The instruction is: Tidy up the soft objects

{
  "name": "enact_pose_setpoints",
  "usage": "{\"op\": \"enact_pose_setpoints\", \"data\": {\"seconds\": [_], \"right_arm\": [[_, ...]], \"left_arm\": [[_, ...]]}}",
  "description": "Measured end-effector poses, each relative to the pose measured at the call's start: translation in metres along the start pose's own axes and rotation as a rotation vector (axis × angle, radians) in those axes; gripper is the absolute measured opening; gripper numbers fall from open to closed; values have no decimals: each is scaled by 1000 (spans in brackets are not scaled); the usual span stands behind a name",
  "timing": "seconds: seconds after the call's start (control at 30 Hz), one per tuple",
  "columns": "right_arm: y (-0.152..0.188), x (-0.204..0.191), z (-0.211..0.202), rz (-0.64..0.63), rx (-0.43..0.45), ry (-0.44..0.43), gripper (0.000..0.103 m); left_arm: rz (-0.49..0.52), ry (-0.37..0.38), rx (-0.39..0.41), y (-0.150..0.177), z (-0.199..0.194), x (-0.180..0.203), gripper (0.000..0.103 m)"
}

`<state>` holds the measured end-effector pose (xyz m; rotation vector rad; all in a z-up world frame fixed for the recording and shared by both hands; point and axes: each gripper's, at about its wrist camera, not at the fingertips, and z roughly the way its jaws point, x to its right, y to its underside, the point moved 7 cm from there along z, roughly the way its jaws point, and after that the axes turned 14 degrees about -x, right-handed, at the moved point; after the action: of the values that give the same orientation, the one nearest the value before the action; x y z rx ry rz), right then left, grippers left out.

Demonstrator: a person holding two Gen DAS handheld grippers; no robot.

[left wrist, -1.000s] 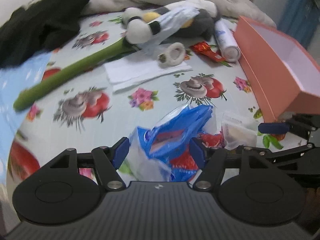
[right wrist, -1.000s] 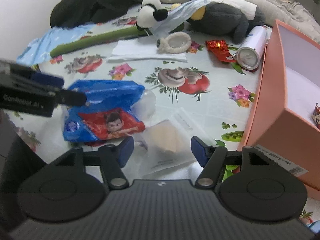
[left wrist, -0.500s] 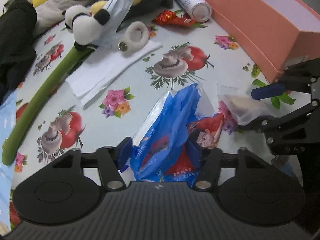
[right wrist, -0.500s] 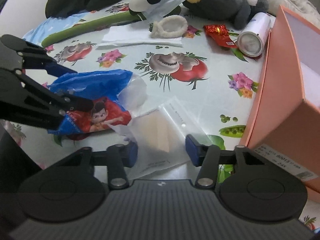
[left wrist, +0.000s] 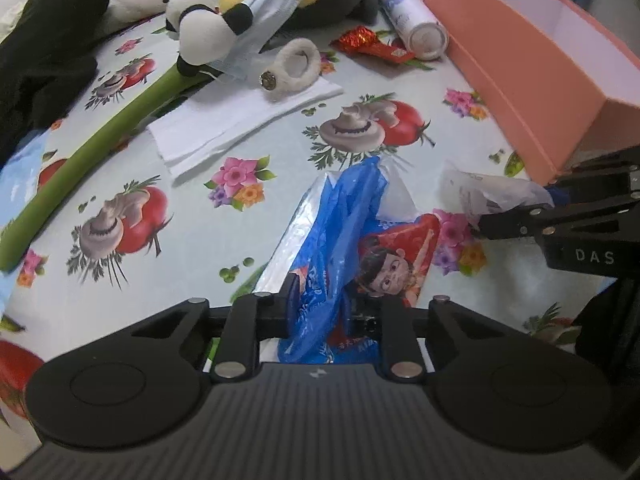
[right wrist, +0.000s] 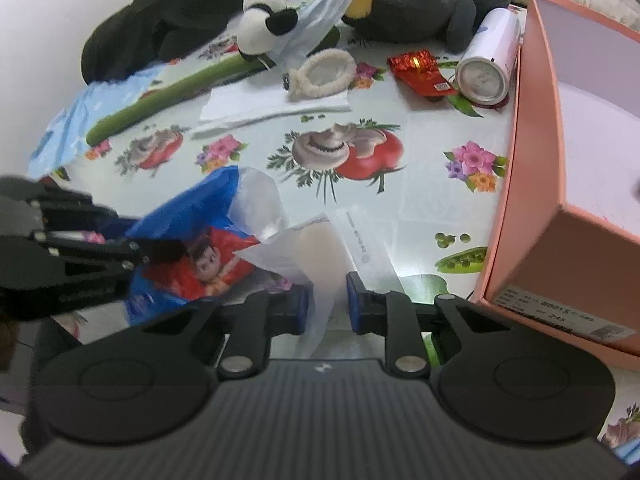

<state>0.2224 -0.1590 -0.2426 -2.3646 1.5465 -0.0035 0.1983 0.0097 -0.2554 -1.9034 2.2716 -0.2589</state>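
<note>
My left gripper (left wrist: 326,304) is shut on a blue and red snack bag (left wrist: 352,236) with a cartoon face, which rests on the flowered tablecloth. The bag also shows in the right wrist view (right wrist: 200,240), with the left gripper (right wrist: 160,250) pinching it. My right gripper (right wrist: 326,304) is shut on a clear plastic pouch (right wrist: 320,248) holding something beige. That pouch shows in the left wrist view (left wrist: 488,196), held by the right gripper (left wrist: 504,222).
An open pink box (right wrist: 560,184) stands at the right. Further back lie a panda plush on a green stem (left wrist: 200,36), a grey plush (right wrist: 420,4), a fluffy ring (left wrist: 296,66) on white tissue (left wrist: 240,120), a red wrapper (left wrist: 372,42), a white can (right wrist: 486,76) and black cloth (left wrist: 44,56).
Both grippers were open around their items; now each has closed on its own, the left on the snack bag and the right on the clear pouch.
</note>
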Motion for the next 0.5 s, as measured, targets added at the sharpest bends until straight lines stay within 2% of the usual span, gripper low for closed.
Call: {"op": "enact_pose_setpoints", "data": {"seconds": [0.07,0.13,0.5], "right_arm": [[0,0,-6,13,12,-9,23],[0,-1,-15,24,29,-13,23],[7,0,-66,66,127,-16,23]], "left_arm": [[-30,11,11,2,-5,3,14],[-57,9,21,5,-11,8,12],[-179,46,126,8,-59,21,10]]}}
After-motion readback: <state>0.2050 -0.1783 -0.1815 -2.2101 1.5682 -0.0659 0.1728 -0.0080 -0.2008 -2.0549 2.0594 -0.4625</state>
